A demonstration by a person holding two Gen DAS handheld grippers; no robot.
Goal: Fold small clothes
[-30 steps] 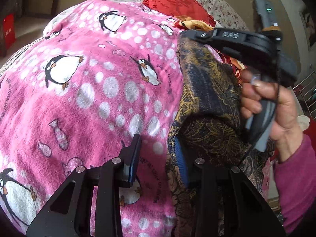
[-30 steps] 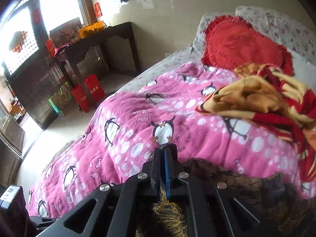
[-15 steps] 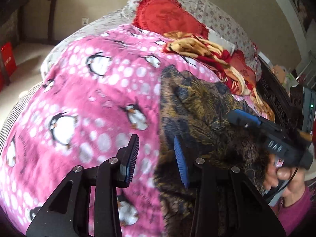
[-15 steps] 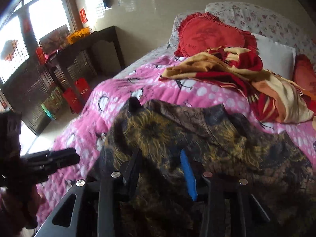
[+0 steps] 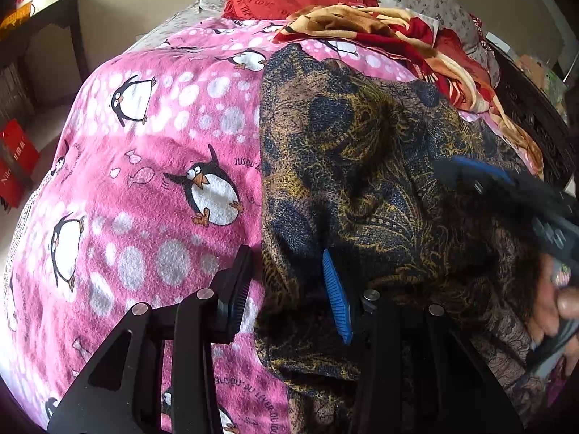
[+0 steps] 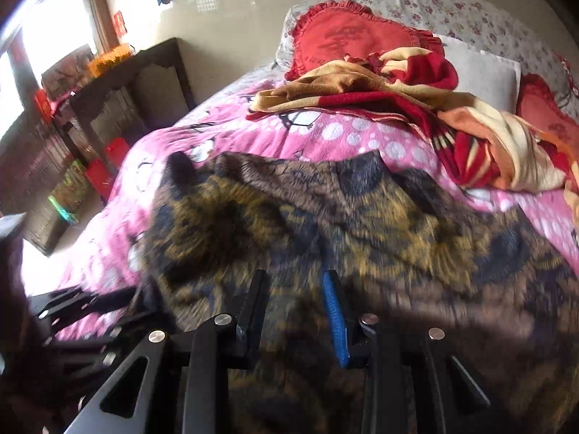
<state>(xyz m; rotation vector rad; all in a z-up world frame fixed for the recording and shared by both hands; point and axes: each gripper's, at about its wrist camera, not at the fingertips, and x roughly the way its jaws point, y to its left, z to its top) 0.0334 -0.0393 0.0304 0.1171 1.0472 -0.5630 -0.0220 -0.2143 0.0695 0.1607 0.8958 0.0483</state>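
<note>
A dark garment with a gold and blue pattern (image 5: 362, 166) lies rumpled on the pink penguin blanket (image 5: 163, 152). It also shows in the right wrist view (image 6: 343, 224). My left gripper (image 5: 289, 282) is open at the garment's left edge, with cloth between its jaws but not pinched. My right gripper (image 6: 295, 300) is open and hovers just above the garment's near part. The right gripper also shows blurred at the right of the left wrist view (image 5: 506, 195). The left gripper shows blurred at the lower left of the right wrist view (image 6: 79, 307).
A red heart cushion (image 6: 347, 43) and a crumpled red and yellow blanket (image 6: 416, 97) lie at the bed's head. A white pillow (image 6: 481, 76) sits behind them. A dark wooden table (image 6: 137, 83) and red bags (image 6: 105, 170) stand on the floor to the left.
My right gripper has opened and let go of the garment, which now lies spread on the bed. Both grippers have drawn back toward the near edge of the garment.
</note>
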